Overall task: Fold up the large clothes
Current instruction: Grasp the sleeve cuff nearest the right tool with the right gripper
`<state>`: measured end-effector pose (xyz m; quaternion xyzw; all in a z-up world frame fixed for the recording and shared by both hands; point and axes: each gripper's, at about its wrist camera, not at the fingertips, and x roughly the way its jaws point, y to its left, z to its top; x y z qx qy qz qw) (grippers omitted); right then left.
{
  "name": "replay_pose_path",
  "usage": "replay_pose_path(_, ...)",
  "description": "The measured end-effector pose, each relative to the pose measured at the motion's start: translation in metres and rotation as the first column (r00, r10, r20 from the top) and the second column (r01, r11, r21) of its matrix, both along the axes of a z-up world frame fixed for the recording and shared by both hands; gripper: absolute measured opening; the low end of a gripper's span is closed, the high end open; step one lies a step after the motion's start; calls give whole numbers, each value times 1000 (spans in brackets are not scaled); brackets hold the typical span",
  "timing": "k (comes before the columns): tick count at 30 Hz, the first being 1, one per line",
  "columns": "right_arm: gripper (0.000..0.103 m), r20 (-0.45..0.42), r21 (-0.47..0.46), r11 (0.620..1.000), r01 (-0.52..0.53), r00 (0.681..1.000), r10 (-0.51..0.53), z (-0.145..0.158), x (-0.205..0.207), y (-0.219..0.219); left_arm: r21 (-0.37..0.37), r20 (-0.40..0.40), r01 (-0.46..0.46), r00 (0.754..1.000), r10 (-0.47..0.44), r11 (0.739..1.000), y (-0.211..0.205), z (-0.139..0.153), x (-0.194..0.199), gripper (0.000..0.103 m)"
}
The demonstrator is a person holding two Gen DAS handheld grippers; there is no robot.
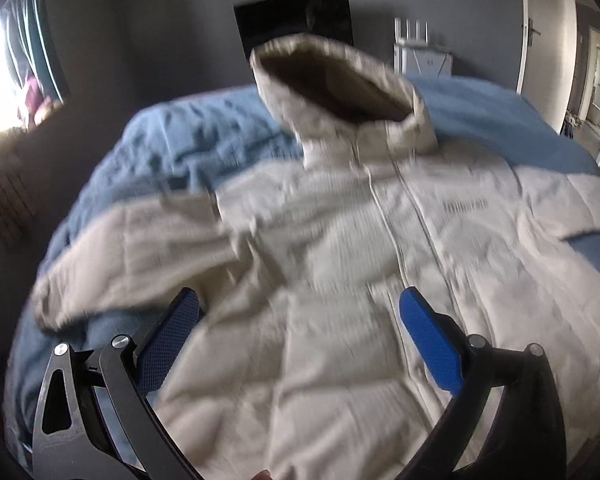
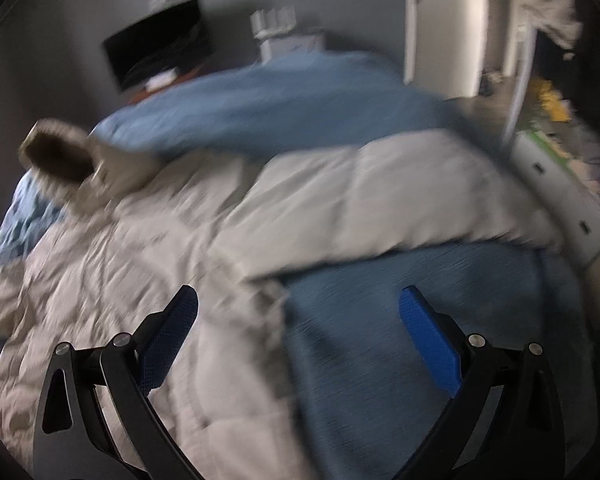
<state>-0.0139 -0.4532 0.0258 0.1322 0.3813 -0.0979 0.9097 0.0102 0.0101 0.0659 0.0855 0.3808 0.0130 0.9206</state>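
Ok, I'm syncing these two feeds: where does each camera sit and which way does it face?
Left wrist: on the left gripper, open above the jacket front, facing up its zipper to the hood and far wall; both fingers show.
Right wrist: on the right gripper, open over the jacket's side edge, facing across its sleeve and the bed toward a doorway; both fingers show.
Shared: jacket, hood, bed, dark screen.

A pale beige quilted hooded jacket lies front up and spread flat on the blue bed, zip closed down its middle, both sleeves stretched out to left and right, its dark-lined hood pointing to the far side.
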Motion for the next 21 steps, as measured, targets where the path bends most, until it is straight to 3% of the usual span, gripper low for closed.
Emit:
replay_pose_path(2, 97, 26, -4, 999, 37, 999, -37, 6, -2, -23, 3, 37, 33, 999, -33, 999, 0, 11, 3, 97)
replay_pose_path(5, 97, -3, 40, 993, 114, 994, -113, 1, -4, -62, 5, 14, 52, 999, -52, 999, -1, 9, 12, 97)
replay_pose_path(7, 97, -41, 164, 976, 145, 989, -140, -11, -7, -95, -37, -8, 49, 999, -50, 998, 1, -3, 14, 97)
replay_pose_path(10, 97, -88, 343, 918, 197, 980, -178, -31, -9, -133, -54, -46, 46, 998, -48, 997, 5, -29, 21, 97)
replay_pose_path(13, 97, -90, 423, 882, 209, 978, -188, -43, -7, -153, -39, -137, 49, 989, -54, 998, 7, -59, 31, 97)
replay_pose_path(19, 95, -75, 414, 882, 224, 974, -212, -47, 17, -170, -109, -191, 33, 980, -54, 994, 20, -77, 39, 97)
replay_pose_path(21, 90, -72, 407, 879, 248, 968, -239, -49, 26, -170, -117, -195, 35, 979, -57, 992, 21, -80, 39, 97)
